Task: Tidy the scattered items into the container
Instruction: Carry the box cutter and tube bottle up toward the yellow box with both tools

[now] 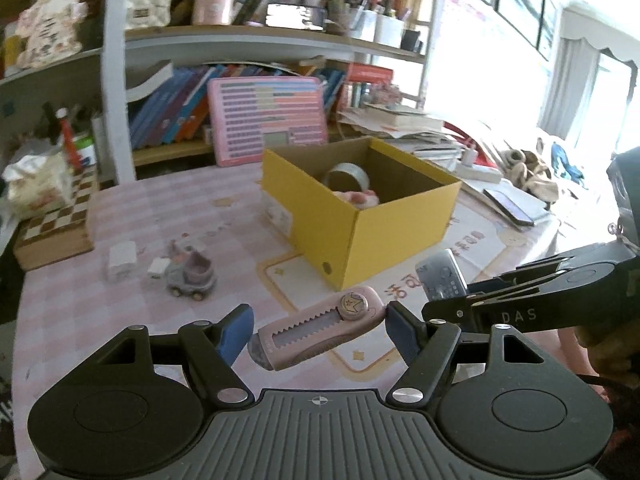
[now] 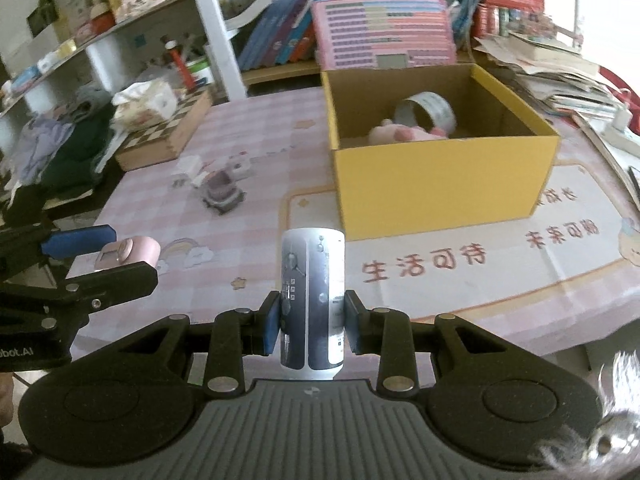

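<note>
My right hand-held gripper (image 2: 311, 322) clamps the remote (image 2: 312, 300), long axis pointing ahead toward the box (image 2: 444, 184). My left hand-held gripper (image 1: 318, 330) pinches the pink cutter (image 1: 320, 330) end to end, lying crosswise.

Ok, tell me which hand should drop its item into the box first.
Right, probably. The right gripper is shut on the remote and faces the yellow box squarely; the left gripper holds the pink cutter off to the side.

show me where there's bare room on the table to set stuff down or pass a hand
Bare mat lies left of the box, between it and the toy truck, and in front of the box around the red lettering. It is crowded behind and right of the box with papers, and at far left around the chessboard.
</note>
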The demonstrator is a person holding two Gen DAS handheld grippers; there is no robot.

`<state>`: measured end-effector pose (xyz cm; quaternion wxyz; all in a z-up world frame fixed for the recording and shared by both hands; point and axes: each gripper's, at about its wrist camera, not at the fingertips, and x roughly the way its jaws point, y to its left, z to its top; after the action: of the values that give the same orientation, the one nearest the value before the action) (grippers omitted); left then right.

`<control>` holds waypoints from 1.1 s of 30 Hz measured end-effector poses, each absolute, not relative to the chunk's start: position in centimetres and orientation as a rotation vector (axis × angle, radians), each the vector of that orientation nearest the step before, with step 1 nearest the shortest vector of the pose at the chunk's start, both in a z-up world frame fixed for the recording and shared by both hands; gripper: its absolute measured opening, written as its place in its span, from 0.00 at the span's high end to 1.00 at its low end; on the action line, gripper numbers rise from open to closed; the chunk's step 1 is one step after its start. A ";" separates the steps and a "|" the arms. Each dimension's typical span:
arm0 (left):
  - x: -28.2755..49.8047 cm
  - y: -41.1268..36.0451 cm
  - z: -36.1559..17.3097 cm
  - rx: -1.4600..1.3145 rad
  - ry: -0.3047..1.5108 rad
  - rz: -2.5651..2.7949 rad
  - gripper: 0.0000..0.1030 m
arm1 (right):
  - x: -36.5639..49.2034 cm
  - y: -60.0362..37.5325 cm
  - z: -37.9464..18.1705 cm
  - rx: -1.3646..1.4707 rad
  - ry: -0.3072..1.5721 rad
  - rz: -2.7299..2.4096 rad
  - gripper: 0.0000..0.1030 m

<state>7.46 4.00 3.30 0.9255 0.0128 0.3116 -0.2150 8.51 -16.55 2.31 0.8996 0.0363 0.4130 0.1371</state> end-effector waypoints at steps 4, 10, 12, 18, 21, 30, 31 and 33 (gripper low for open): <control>8.2 2.5 3.3 0.041 0.638 -0.484 0.29 | 8.5 -17.9 2.4 0.085 0.853 0.248 0.70; 9.3 0.3 3.2 0.061 0.634 -0.532 0.29 | 8.6 -20.1 2.6 0.105 0.850 0.201 0.70; 9.7 -0.4 3.2 0.062 0.634 -0.540 0.29 | 8.9 -20.7 2.7 0.105 0.849 0.193 0.70; 11.1 -2.3 3.3 0.078 0.632 -0.571 0.29 | 9.7 -22.7 2.9 0.113 0.846 0.170 0.70; 11.9 -3.2 3.5 0.082 0.629 -0.580 0.29 | 10.4 -23.5 3.1 0.113 0.841 0.164 0.70; 15.1 -6.1 4.3 0.083 0.596 -0.575 0.29 | 14.0 -26.2 4.6 0.096 0.784 0.180 0.70; 15.6 -6.5 4.5 0.084 0.588 -0.572 0.29 | 14.5 -26.6 4.9 0.091 0.772 0.184 0.70; 16.4 -7.2 4.8 0.083 0.574 -0.562 0.29 | 15.6 -27.3 5.6 0.080 0.745 0.193 0.70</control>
<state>16.44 -7.20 4.79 0.9197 0.0406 0.2791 -0.2733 15.61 -27.27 5.56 0.9261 0.0389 0.3632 0.0943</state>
